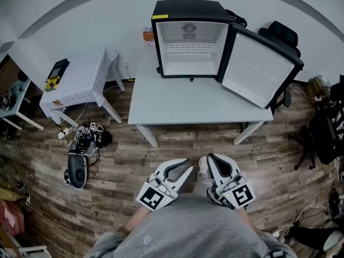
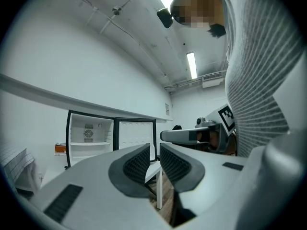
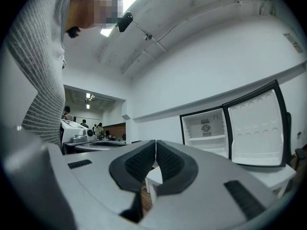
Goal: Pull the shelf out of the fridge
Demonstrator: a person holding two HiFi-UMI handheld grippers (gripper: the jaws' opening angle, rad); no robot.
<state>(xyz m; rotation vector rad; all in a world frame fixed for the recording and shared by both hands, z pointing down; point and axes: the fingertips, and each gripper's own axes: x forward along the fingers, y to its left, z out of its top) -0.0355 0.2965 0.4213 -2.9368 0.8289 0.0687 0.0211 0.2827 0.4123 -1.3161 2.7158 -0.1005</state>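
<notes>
**Shelf not yet touched, both tools well short of the fridge**

Nothing of the pull had been done. The shelf (image 1: 189, 48) sat fully inside the fridge (image 1: 188, 7), roughly halfway up the white cavity, and the fridge stood at the far edge of the counter (image 1: 183, 106). Its door (image 1: 258, 71) was already swung wide to the right, so the way in was clear.

The left tool (image 1: 183, 168) and right tool (image 1: 211, 163) were held close to the person's body, side by side over the wooden floor, on the near side of the counter and well apart from the fridge. The left tool (image 2: 154, 150) had its jaws a little apart with nothing between them. The right tool (image 3: 155, 145) had its jaws pressed together, also empty.

By these pictures the whole job was left: the reach across the counter, a grip on the shelf's front edge, and the draw outward.

The shelf (image 2: 88, 143) lay level. Its long axis ran side to side across the cavity, wall to wall, and its front edge faced the open front, toward the person.
</notes>
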